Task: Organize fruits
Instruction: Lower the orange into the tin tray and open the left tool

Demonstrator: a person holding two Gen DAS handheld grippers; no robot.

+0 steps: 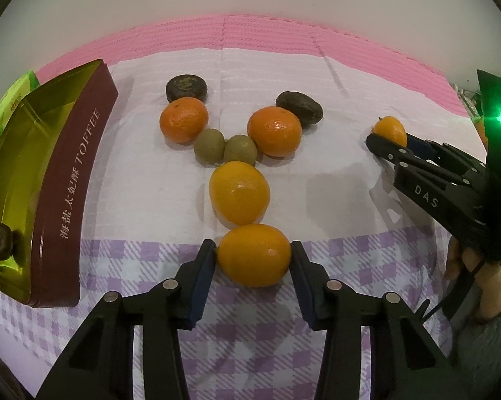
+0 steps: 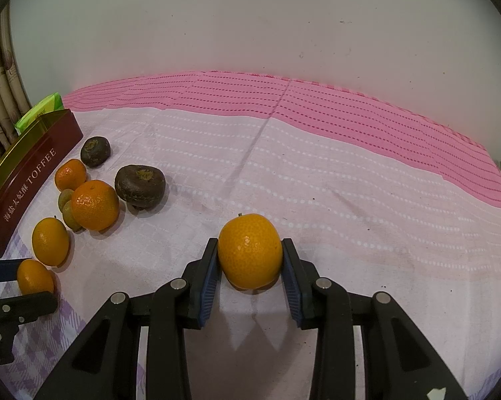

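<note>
Left wrist view: left gripper (image 1: pixel 253 255) pinches an orange (image 1: pixel 253 255) at its widest, pads touching both flanks, fruit resting on the checked part of the cloth (image 1: pixel 84 300). Judged light, round, firm under waxy peel; likely to roll or slip, so a grip across the middle suits it. Just behind sits a second orange (image 1: pixel 240 192), touching it or nearly so; beyond that two kiwis (image 1: pixel 224 149), two tangerines (image 1: pixel 229 126) and two dark fruits (image 1: pixel 244 98). The open toffee tin (image 1: pixel 74 180) stands left with one dark fruit inside. A lift may nudge the second orange

Right wrist view: right gripper (image 2: pixel 250 256) is closed on a third orange (image 2: pixel 250 251), pads on both sides, on bare cloth well apart from the cluster. Path to the tin crosses the cluster and the left gripper
</note>
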